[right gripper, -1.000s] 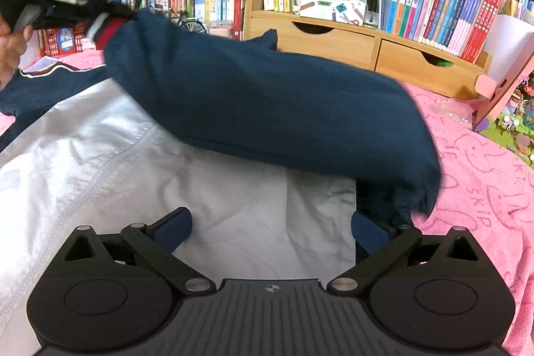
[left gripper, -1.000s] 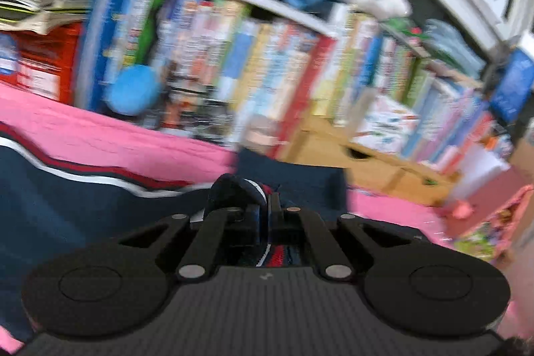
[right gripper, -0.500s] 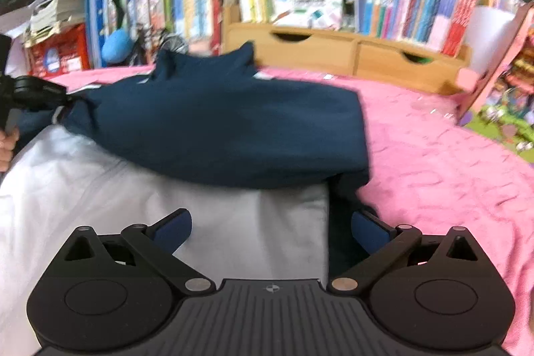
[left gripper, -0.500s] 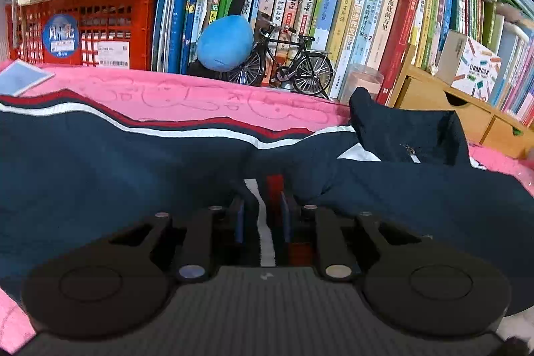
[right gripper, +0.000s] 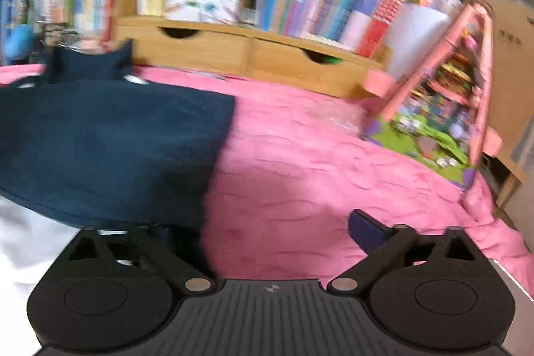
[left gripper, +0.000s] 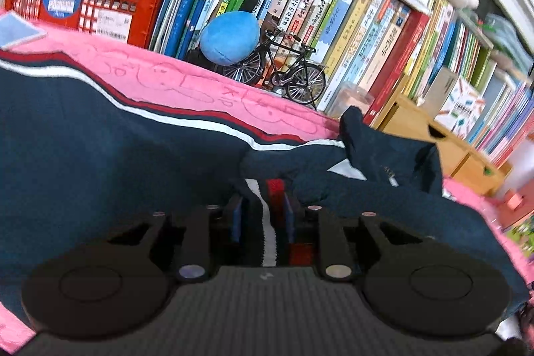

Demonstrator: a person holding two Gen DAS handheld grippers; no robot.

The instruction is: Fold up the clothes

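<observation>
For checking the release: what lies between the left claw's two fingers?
The navy jacket's striped cuff lies between the left claw fingers, seen in the left wrist view.

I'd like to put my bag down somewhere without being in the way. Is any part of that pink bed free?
Yes: the pink blanket lies bare between the navy jacket, the wooden drawers and the pink toy house. A narrower strip runs between the jacket and the toy bicycle. The back edge is crowded with books.

A pink blanket point(right gripper: 300, 162) fronts shelved books point(left gripper: 350, 32), a model bicycle point(left gripper: 283, 69) and wooden drawers point(right gripper: 233, 52).
</observation>
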